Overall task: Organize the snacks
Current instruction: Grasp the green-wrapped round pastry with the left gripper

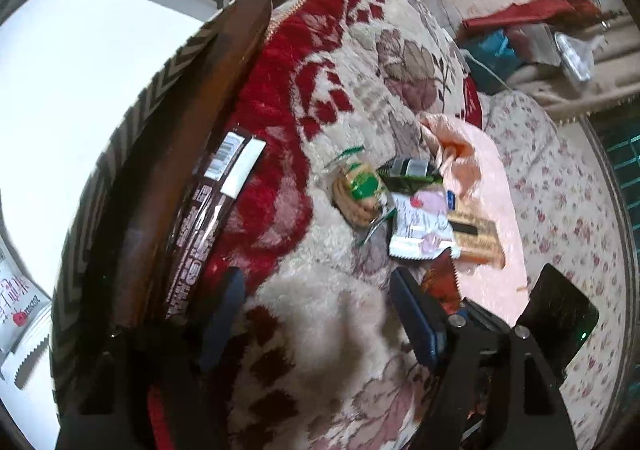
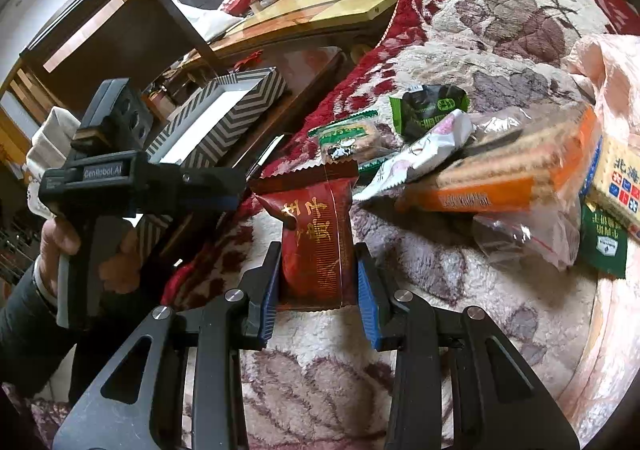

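My right gripper clamps a glossy red foil-like snack packet between ribbed blue pads on matt black plastic arms with shiny metal pins. Under it lies a deep, fluffy blanket. The chevron box looks like matt printed cardboard.

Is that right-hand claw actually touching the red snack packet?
Touching. The right wrist view shows the right claw with both blue pads pressed against the sides of the red snack packet, which stands upright between them, no gap visible.
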